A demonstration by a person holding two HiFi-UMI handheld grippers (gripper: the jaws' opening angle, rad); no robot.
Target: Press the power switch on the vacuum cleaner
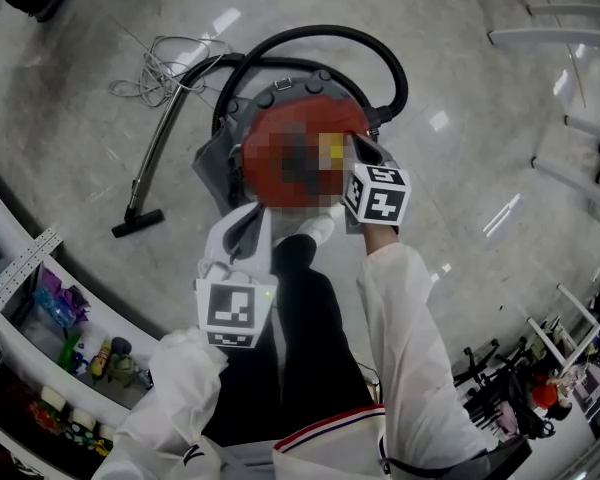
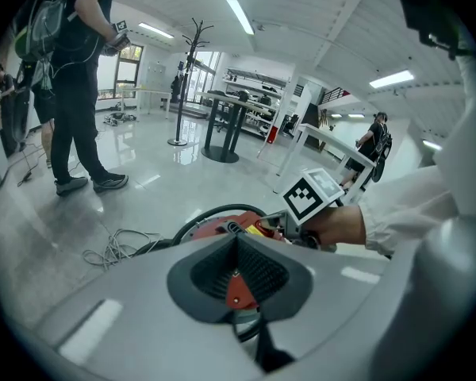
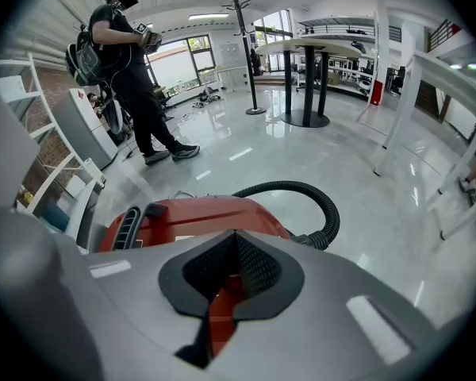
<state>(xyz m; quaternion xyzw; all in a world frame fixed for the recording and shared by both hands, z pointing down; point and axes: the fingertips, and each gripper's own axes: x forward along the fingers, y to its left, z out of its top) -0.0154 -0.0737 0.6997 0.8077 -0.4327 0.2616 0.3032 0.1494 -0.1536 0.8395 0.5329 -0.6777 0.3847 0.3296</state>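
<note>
The red vacuum cleaner (image 1: pixel 280 128) stands on the shiny floor, its top partly behind a mosaic patch, so its power switch is hidden. Its black hose (image 1: pixel 380 58) loops round the back. My right gripper (image 1: pixel 360 153) rests its shut tips at the vacuum's right top, next to a yellow mark (image 2: pixel 262 227). In the right gripper view the shut gripper (image 3: pixel 236 236) sits just over the red body (image 3: pixel 198 213). My left gripper (image 1: pixel 252 213) hangs shut at the vacuum's near side, holding nothing; its own view shows the shut gripper (image 2: pixel 236 240) and the vacuum (image 2: pixel 222 225) beyond.
A metal wand (image 1: pixel 152 158) with floor nozzle (image 1: pixel 137 223) lies left of the vacuum, beside a coil of cord (image 1: pixel 165 68). A white shelf (image 1: pixel 40 348) of small items curves at lower left. A person in black (image 3: pixel 135 86) stands further off, near a coat rack (image 2: pixel 192 78) and a tall round table (image 3: pixel 305 78).
</note>
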